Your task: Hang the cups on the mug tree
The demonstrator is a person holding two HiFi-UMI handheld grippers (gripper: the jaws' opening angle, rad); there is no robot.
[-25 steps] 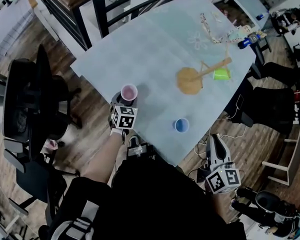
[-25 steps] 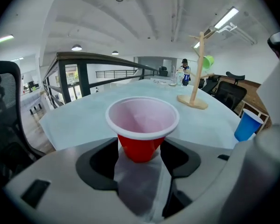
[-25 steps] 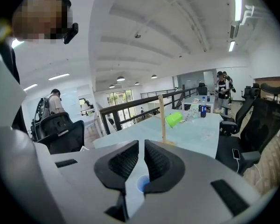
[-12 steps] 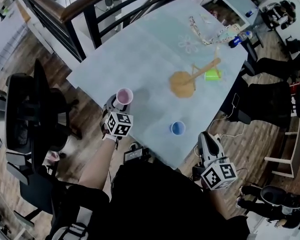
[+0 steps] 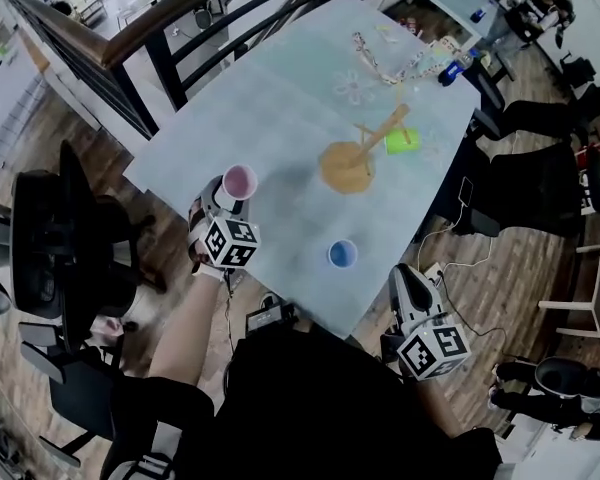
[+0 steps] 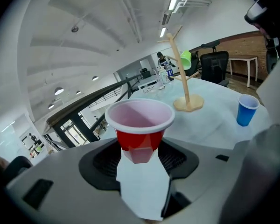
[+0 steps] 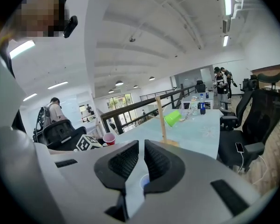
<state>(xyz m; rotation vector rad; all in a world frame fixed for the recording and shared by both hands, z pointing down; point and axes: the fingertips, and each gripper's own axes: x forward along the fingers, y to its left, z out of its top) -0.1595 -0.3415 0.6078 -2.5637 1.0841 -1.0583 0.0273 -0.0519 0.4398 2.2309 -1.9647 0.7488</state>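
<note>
the red cup (image 6: 139, 136) is smooth plastic, the mug tree (image 5: 348, 165) matt bare wood, the tabletop (image 5: 280, 108) smooth, the floor (image 5: 500, 263) planked wood.

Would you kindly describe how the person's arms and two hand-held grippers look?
The left hand-held gripper and the right hand-held gripper each have a pale grey shell, dark ribbed pads and a white cube printed with black square markers. The person wears a black top; the left forearm has no sleeve.

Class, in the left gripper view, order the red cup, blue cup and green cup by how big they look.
1. red cup, nearest the camera, so its true size is unsure.
2. blue cup.
3. green cup, farthest away.
</note>
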